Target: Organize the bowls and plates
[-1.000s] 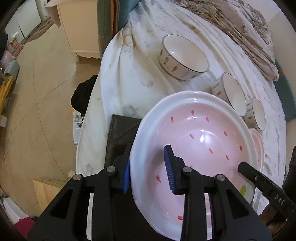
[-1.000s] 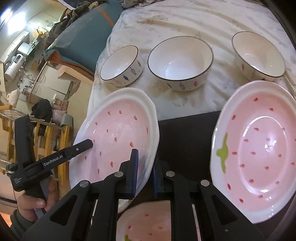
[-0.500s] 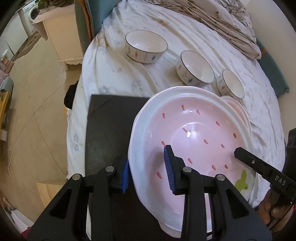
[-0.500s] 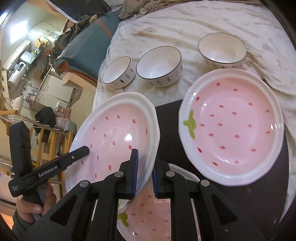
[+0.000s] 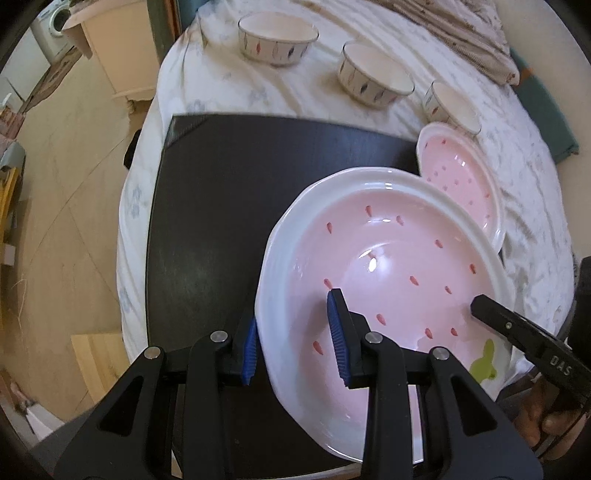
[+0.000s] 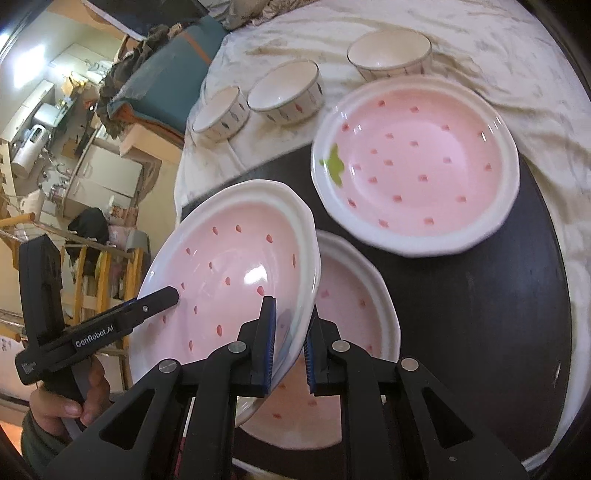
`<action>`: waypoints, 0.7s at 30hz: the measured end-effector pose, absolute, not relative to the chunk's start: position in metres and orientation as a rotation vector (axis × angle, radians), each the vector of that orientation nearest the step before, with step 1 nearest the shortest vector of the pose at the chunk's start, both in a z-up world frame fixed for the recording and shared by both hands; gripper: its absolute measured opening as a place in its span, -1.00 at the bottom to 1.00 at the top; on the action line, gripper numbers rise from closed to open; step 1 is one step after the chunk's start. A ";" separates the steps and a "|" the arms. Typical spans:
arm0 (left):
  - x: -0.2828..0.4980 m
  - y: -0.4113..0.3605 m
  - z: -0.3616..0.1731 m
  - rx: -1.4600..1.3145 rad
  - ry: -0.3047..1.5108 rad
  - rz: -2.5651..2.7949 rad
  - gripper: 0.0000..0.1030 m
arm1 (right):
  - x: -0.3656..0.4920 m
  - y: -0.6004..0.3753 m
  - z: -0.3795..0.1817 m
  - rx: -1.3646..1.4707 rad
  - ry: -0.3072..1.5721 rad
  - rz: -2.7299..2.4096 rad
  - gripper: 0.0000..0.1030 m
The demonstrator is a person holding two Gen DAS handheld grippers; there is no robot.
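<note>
A pink strawberry plate point(image 5: 388, 266) with a white rim hangs tilted above the black mat point(image 5: 221, 221), held from both sides. My left gripper point(image 5: 295, 332) is shut on its left rim, and the right gripper's finger point(image 5: 517, 328) reaches in at the far rim. In the right wrist view my right gripper point(image 6: 290, 339) is shut on the same plate point(image 6: 236, 273); the left gripper point(image 6: 110, 325) holds the opposite edge. A second plate point(image 6: 354, 306) lies on the mat partly under the held one. A third plate point(image 6: 413, 166) lies further back.
Three white patterned bowls point(image 5: 277, 33) point(image 5: 376, 74) point(image 5: 450, 103) stand in a row on the pale sheet point(image 5: 295, 99) behind the mat. A crumpled blanket point(image 5: 461, 33) lies at the back. The floor point(image 5: 66, 184) drops off left of the bed.
Both grippers have carried the plate sideways over the black mat. It now hangs over a plate lying there. The bowls have slid further back in both views.
</note>
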State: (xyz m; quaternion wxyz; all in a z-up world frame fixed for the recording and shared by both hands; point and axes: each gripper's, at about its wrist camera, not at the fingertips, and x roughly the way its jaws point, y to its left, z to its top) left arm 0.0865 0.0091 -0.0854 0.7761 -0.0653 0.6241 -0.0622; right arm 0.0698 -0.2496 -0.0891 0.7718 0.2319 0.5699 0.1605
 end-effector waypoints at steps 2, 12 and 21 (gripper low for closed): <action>0.083 0.005 -0.091 -0.132 1.360 -0.133 -0.44 | 0.063 -0.252 -0.095 0.507 1.242 0.348 -0.69; 0.086 -0.003 -0.108 -0.131 1.399 -0.126 -0.39 | 0.049 -0.265 -0.118 0.530 1.296 0.335 -0.69; 0.084 -0.009 -0.120 -0.125 1.442 -0.126 -0.36 | 0.050 -0.264 -0.130 0.516 1.343 0.320 -0.69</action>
